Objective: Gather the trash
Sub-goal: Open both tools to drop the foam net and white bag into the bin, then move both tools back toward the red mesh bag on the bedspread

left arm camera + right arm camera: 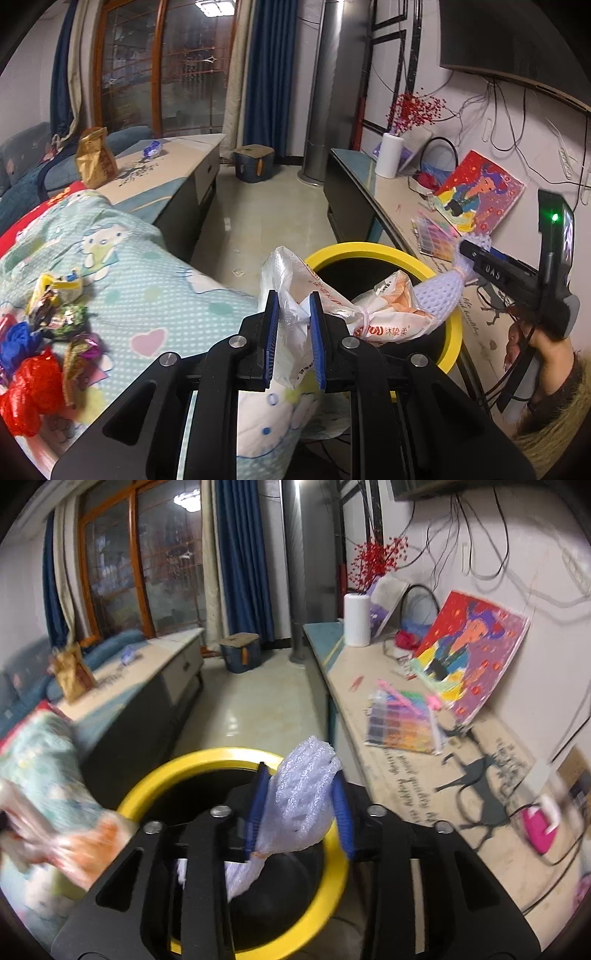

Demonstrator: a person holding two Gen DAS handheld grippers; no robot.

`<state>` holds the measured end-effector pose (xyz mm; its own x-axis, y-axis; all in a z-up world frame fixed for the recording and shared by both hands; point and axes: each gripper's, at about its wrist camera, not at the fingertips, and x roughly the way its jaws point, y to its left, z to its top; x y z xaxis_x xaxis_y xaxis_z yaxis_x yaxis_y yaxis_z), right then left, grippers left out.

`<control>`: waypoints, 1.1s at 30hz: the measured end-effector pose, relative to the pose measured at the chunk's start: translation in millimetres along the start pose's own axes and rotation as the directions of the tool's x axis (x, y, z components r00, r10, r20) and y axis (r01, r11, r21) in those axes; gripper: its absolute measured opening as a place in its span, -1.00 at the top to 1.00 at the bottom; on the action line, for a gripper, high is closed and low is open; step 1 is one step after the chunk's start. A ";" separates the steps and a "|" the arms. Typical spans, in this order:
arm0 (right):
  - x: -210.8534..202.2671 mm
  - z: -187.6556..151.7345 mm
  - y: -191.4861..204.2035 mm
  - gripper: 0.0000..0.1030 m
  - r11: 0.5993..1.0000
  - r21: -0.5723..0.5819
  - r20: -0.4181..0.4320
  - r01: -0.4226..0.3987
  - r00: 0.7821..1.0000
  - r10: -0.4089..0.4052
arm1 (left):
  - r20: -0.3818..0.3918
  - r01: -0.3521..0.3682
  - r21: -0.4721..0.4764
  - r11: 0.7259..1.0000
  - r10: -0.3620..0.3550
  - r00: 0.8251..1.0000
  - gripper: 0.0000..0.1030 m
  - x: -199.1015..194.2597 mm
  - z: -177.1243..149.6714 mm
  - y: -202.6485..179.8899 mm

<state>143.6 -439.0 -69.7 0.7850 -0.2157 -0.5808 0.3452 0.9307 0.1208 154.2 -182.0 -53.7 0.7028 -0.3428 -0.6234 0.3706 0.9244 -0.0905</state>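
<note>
Left wrist view: left gripper (293, 325) tilts down, pinching a plastic bag (295, 295) at the yellow bin's rim (369, 249), while right gripper (301, 812) loosely cups white foam net (306, 797).

Left wrist view: taken along the left gripper (293, 325), angled downward, close above the yellow-rimmed bin (369, 249); bedding (122, 258) is seen at left, the long counter (373, 184) at right. Right wrist view: taken along the right gripper (301, 808), angled downward, directly over the bin. Shared by both: bin, counter, colourful painting (480, 192), tiled floor, blue curtains.
</note>
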 end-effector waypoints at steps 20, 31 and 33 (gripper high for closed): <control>-24.7 7.8 27.4 -0.21 0.985 0.043 0.015 -0.170 0.985 0.169 | 0.099 0.033 -0.091 0.995 -0.024 0.995 -0.81 -30.4 -5.2 19.5; -42.8 2.1 67.4 -0.26 0.958 0.006 -0.016 -0.287 0.958 0.287 | 0.147 -0.050 -0.146 0.988 0.072 0.987 -0.82 -65.5 -5.1 53.2; -46.2 -0.9 76.1 -0.27 0.952 -0.007 -0.023 -0.307 0.951 0.307 | 0.161 -0.071 -0.157 0.985 0.097 0.982 -0.82 -73.2 -5.8 59.6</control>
<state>133.2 -358.0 -34.5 0.8409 0.0875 -0.5341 0.0837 0.9540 0.2880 121.4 -100.8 -18.0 0.8240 -0.2744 -0.4958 0.2198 0.9612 -0.1667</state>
